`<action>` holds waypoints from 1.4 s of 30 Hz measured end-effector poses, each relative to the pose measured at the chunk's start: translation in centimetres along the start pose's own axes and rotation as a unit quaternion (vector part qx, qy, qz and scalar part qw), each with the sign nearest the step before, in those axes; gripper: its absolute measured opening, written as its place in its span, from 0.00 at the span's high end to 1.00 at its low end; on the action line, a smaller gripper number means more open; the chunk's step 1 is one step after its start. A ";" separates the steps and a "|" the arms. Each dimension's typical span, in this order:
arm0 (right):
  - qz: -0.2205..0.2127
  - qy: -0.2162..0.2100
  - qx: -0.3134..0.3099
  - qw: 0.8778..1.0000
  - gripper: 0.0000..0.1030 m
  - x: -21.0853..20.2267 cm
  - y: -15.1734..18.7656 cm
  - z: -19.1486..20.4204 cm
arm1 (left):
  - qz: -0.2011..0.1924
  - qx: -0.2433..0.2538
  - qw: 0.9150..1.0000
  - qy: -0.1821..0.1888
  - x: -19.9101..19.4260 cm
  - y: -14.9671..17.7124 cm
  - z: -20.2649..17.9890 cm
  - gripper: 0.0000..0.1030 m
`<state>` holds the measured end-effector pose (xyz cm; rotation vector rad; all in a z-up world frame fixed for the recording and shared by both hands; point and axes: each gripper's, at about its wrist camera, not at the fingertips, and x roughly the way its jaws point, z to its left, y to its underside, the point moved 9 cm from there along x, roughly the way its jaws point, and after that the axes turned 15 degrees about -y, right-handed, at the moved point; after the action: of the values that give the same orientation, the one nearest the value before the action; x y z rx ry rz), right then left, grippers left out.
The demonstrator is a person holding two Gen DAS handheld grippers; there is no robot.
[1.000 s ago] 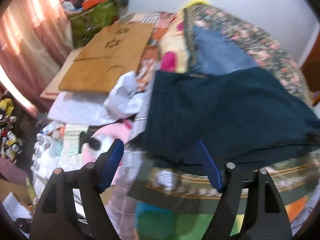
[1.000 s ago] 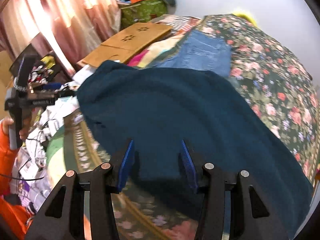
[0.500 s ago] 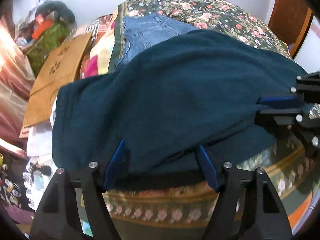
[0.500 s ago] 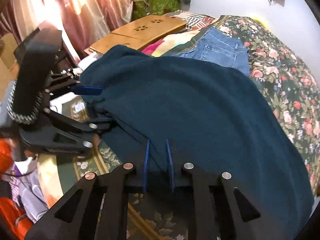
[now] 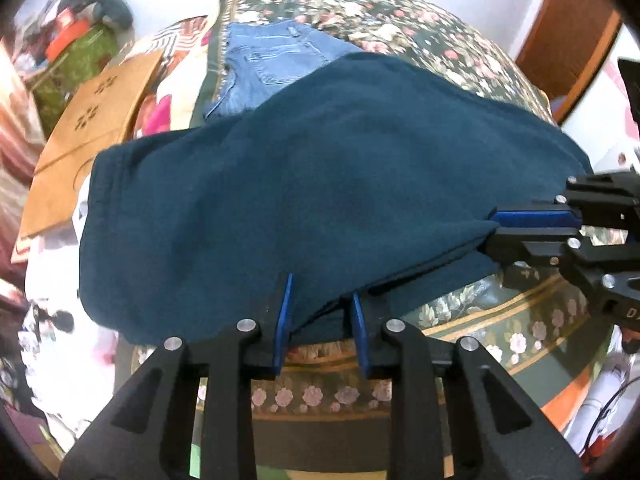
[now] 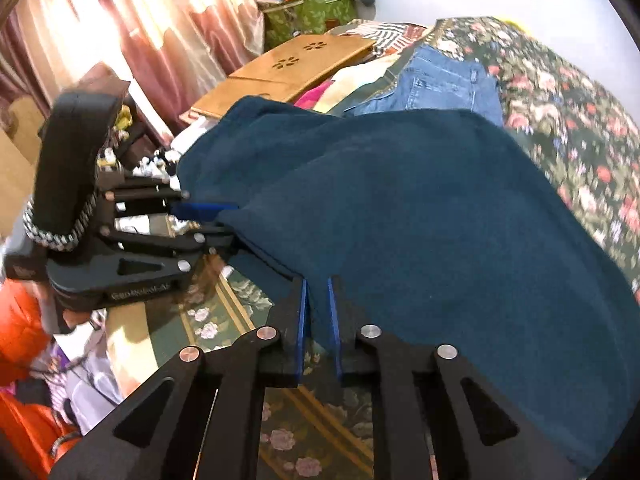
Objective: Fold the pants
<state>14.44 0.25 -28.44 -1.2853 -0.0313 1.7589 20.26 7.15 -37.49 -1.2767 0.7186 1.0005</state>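
Note:
Dark teal pants lie spread across the floral bed; they also show in the right wrist view. My left gripper is shut on the near edge of the pants, with cloth bunched between its blue pads. My right gripper is shut on the same near edge further right. Each gripper shows in the other's view, the right one at the pants' right edge and the left one at their left edge.
Folded blue jeans lie behind the pants on the bed. A wooden lap desk and clutter sit to the left. Pink curtains hang at the far left. A wooden door stands at the right.
The left gripper swung from the side clutter onto the pants' near edge and closed on it. The right gripper closed on the edge half a second ago and stays shut.

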 end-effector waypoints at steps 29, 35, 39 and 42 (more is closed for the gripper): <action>-0.179 0.331 0.348 0.859 0.65 -35.2 22.6 -36.6 | 0.011 -0.007 0.998 -0.053 2.6 -15.5 -9.3 0.41; -0.157 0.284 0.391 0.862 0.64 -32.0 24.5 -42.0 | 0.029 0.027 0.997 -0.071 5.2 -14.2 -11.5 0.38; -0.163 0.225 0.405 0.871 0.63 -30.6 25.5 -42.4 | 0.028 0.013 0.997 -0.073 5.2 -14.3 -11.3 0.35; -0.180 0.197 0.408 0.873 0.66 -30.4 25.4 -41.9 | 0.028 0.006 0.997 -0.076 5.3 -14.4 -11.4 0.34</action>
<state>30.51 -54.36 -37.78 -0.8898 0.6080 0.9702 36.50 -2.85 -38.07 -1.1624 0.6448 1.1251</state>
